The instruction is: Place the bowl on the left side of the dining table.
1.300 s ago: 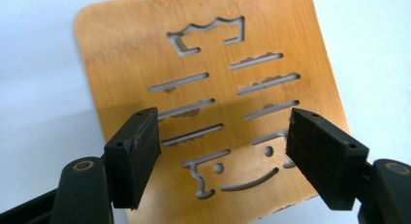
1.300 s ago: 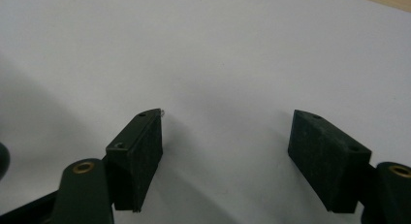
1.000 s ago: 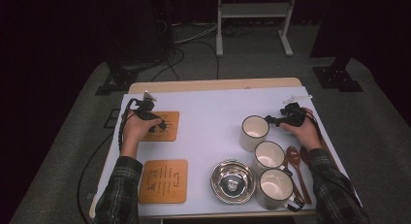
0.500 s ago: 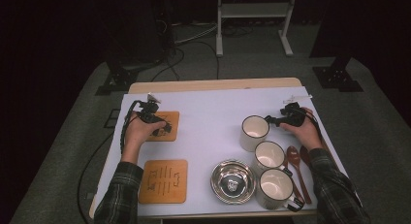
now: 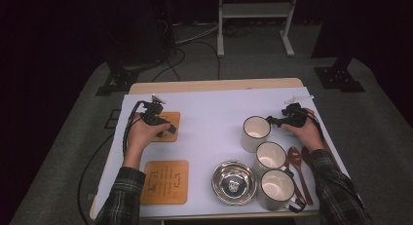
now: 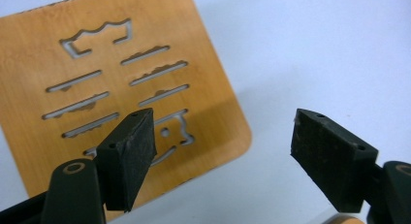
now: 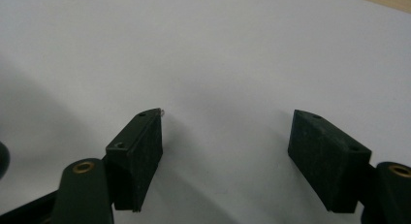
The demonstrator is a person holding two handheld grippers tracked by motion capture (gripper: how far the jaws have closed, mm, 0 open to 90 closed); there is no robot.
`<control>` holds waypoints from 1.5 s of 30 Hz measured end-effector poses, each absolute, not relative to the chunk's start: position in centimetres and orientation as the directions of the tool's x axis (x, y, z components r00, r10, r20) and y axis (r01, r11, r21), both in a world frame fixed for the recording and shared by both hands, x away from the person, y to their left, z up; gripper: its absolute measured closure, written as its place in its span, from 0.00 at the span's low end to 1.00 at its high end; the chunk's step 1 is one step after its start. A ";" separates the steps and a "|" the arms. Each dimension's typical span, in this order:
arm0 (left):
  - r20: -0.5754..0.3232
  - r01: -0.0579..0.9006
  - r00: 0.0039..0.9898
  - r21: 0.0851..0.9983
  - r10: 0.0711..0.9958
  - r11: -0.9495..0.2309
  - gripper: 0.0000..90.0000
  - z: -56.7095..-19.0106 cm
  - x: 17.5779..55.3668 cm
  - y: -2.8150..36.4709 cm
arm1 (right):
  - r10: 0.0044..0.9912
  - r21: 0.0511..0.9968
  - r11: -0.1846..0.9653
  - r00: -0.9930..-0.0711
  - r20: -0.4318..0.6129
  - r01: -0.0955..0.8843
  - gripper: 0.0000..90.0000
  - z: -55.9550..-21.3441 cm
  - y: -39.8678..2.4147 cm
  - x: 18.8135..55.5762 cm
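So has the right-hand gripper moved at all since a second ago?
No: the right gripper is beside the far mug's rim, exactly as before.

The left gripper [image 5: 168,129] drifts along the far coaster [image 5: 173,119] (jaws wide, nothing between them), its hand shifting slightly.

From my seat, the far wooden coaster [image 5: 165,126] is partly covered by my left hand [image 5: 142,134] in the high view, and in the left gripper view its top and left run past the picture's edge [image 6: 121,88] while one black finger [image 6: 128,158] hides its lower cutouts. The nearest mug [image 5: 275,190] covers the lower ends of the two wooden spoons [image 5: 295,162], and my right hand [image 5: 306,129] hides most of its gripper. I can't make out the small thing inside the steel bowl [image 5: 234,182]; it is too tiny and blurred.
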State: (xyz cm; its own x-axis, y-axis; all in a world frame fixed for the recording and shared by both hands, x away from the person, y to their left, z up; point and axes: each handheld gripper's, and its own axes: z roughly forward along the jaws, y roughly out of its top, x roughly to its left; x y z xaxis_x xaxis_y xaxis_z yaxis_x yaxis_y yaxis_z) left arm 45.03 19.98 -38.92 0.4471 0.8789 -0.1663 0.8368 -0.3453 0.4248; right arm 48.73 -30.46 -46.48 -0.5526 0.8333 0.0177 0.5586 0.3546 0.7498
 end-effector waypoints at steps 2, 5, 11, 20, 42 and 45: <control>-0.169 0.832 0.459 0.428 0.872 -0.354 0.26 -38.9 44.8 19.7 | 0.833 0.750 0.354 -0.552 0.018 0.559 0.29 -46.5 -30.5 48.7; -0.171 0.827 0.469 0.430 0.867 -0.362 0.27 -39.0 44.4 19.2 | 0.832 0.750 0.356 -0.554 0.017 0.557 0.30 -46.5 -30.5 48.8; -0.176 0.817 0.485 0.440 0.857 -0.373 0.26 -39.2 43.6 18.7 | 0.833 0.750 0.355 -0.553 0.017 0.559 0.30 -46.5 -30.5 48.7; -0.173 0.810 0.491 0.453 0.854 -0.374 0.26 -39.1 42.5 18.4 | 0.834 0.750 0.355 -0.552 0.017 0.558 0.30 -46.5 -30.4 48.7; -0.202 0.772 0.561 0.478 0.803 -0.420 0.27 -38.3 39.7 16.0 | 0.834 0.751 0.355 -0.551 0.014 0.556 0.30 -46.5 -30.4 48.7; -0.199 0.766 0.570 0.478 0.797 -0.429 0.27 -38.2 39.4 15.6 | 0.834 0.752 0.355 -0.551 0.014 0.556 0.30 -46.5 -30.4 48.7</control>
